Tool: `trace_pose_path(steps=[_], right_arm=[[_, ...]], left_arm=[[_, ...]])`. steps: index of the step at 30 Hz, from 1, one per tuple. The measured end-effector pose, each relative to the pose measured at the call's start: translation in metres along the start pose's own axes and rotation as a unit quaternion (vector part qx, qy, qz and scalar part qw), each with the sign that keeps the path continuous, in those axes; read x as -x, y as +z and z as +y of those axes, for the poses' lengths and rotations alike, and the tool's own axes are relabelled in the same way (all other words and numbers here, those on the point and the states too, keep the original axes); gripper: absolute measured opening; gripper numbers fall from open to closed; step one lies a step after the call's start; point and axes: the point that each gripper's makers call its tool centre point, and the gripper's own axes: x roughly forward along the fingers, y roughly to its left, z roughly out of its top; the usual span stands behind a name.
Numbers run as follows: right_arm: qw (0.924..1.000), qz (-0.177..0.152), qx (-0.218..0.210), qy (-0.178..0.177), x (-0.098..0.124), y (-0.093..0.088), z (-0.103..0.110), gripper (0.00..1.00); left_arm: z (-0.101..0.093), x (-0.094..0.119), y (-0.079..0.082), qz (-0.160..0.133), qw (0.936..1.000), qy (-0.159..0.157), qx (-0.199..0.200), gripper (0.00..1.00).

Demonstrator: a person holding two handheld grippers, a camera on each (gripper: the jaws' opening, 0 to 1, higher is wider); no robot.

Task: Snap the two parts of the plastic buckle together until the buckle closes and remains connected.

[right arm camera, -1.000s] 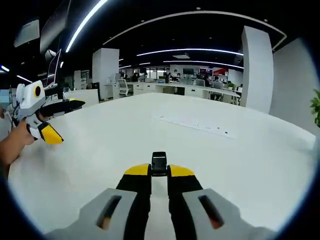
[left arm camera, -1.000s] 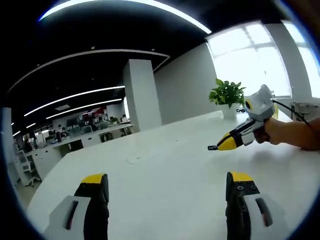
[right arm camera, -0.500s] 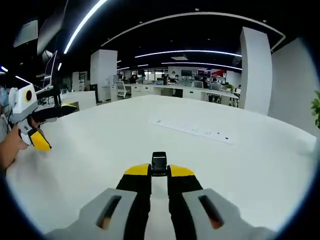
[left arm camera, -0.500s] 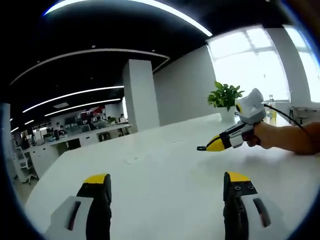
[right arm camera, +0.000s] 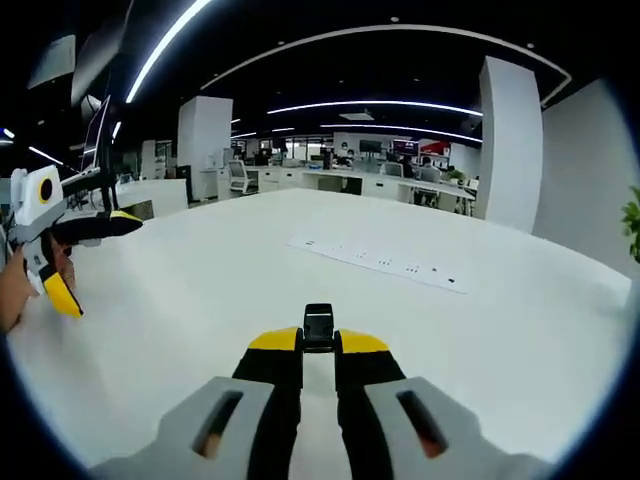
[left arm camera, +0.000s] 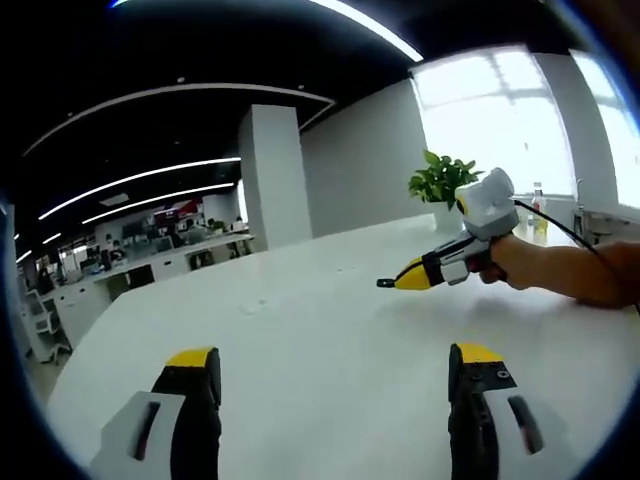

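right gripper (right arm camera: 318, 352): closed on a small black buckle part (right arm camera: 318, 326), pinched between the yellow-tipped jaws and poking out just past their tips; held above the white surface (right arm camera: 450, 330).
right gripper, from the left gripper view: seen at the right (left arm camera: 383, 284), held in a hand (left arm camera: 500, 262) with a bare forearm behind; yellow tips pressed together, dark buckle part at the very tip, hovering over the surface.
left gripper (left arm camera: 335, 362): open wide, jaws well apart at the near edge of its own view, nothing between them; bare white surface beyond.
left gripper, from the right gripper view: at the far left (right arm camera: 92, 257), held in a hand (right arm camera: 15, 290); one dark jaw with a yellow tip pointing right, the other yellow tip angled down, spread apart.
buckle part: in the right gripper's grip, off the surface; too small to tell its shape in detail.
second buckle part: cannot tell where it is.
surface: long, white, glossy; a flat strip with small dark marks (right arm camera: 378, 262) lies on it, far from the right gripper.
potted plant (left arm camera: 439, 183): green, at the far right end of the surface, behind the right gripper in the left gripper view, near a bright window (left arm camera: 500, 120).
room: open office, white column (left arm camera: 272, 175), curved ceiling light strips (right arm camera: 370, 103), desks and people far off in the background (right arm camera: 350, 170).
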Motion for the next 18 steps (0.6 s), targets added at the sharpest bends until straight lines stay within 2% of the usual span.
trace_pose_path(steps=[18], right_arm=[[1.0000, 0.002, 0.001, 0.006, -0.025, 0.007, -0.007, 0.09]], left_arm=[[-0.004, -0.001, 0.001, -0.001, 1.0000, -0.005, -0.003, 0.99]])
